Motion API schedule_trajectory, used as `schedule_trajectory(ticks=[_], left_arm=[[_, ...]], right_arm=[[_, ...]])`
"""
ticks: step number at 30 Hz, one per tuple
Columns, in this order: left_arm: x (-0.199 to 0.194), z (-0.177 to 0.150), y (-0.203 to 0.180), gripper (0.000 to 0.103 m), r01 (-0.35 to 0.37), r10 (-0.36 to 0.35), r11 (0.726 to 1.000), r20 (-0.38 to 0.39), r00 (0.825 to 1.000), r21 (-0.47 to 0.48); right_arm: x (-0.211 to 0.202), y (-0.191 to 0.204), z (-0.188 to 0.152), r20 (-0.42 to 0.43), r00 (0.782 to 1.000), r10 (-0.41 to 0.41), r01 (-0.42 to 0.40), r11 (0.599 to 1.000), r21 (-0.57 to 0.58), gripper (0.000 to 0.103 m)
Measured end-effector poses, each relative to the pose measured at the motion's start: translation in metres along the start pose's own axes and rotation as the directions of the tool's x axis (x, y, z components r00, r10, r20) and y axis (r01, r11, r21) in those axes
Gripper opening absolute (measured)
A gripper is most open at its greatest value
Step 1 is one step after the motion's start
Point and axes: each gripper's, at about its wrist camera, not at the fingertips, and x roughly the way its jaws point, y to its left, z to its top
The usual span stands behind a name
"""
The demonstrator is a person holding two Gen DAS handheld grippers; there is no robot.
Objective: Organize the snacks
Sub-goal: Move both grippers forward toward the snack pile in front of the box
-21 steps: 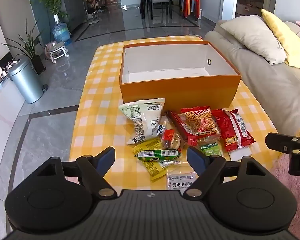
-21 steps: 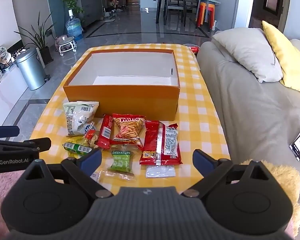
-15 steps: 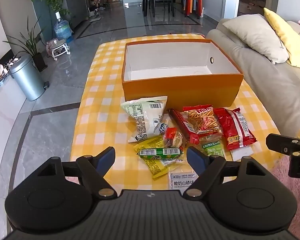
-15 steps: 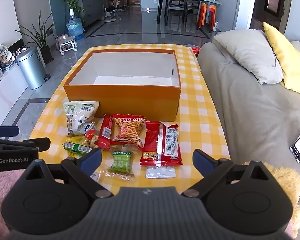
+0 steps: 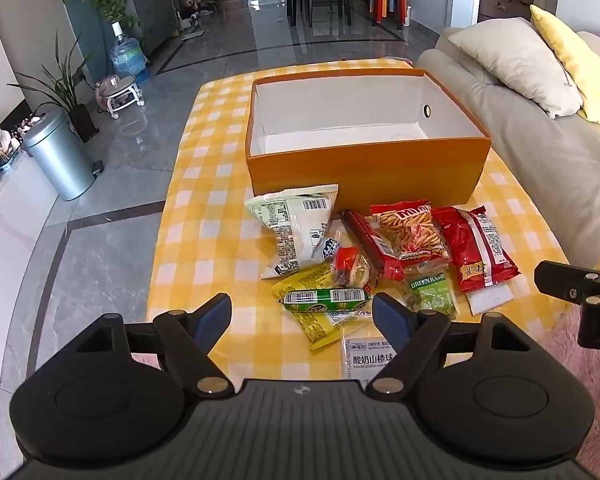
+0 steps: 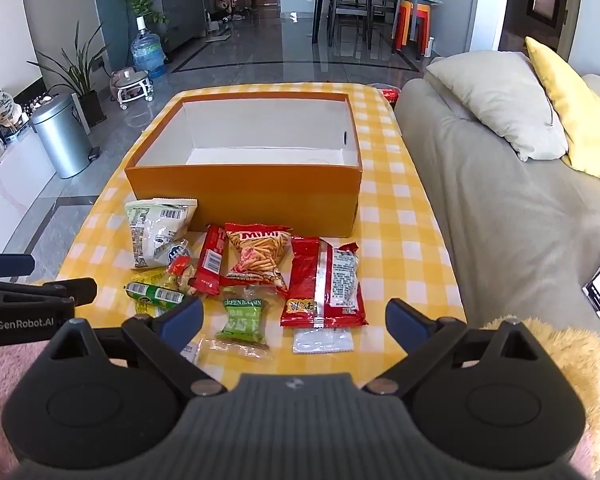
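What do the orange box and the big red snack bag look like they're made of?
Orange box: looks like matte cardboard, with thin straight walls, a white inside and a punched hole in one end wall. Big red snack bag: seems glossy plastic film, crinkled, with a shiny strip and a crimped edge.

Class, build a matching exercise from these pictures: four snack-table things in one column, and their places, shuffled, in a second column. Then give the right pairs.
Things
1. orange box
2. white snack bag
3. green raisin packet
4. red snack bag

Places
A. rightmost of the snacks
B. leftmost, touching the box front
C. behind all the snacks
D. near edge, in front of the stick-snack bag

Pairs: 1-C, 2-B, 3-D, 4-A
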Motion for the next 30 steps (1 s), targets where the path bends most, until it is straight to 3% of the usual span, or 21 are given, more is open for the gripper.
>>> schedule_trajectory(ticks=[20,30], left_arm=[[-0.006,0.002,-0.001,0.093,-0.004,0.004,1.000,0.005,1.000,-0.001],[-0.015,0.004,-0.002,0.091,-0.009,0.009,1.000,0.051,0.999,0.001]], right_arm=[[-0.004,-0.003,-0.003,0.017,1.000,0.025,-0.025,0.999,0.027,0.095],[-0.011,-0.002,-0.003,0.046,0.999,0.019,-0.020,1.000,0.021,0.095]])
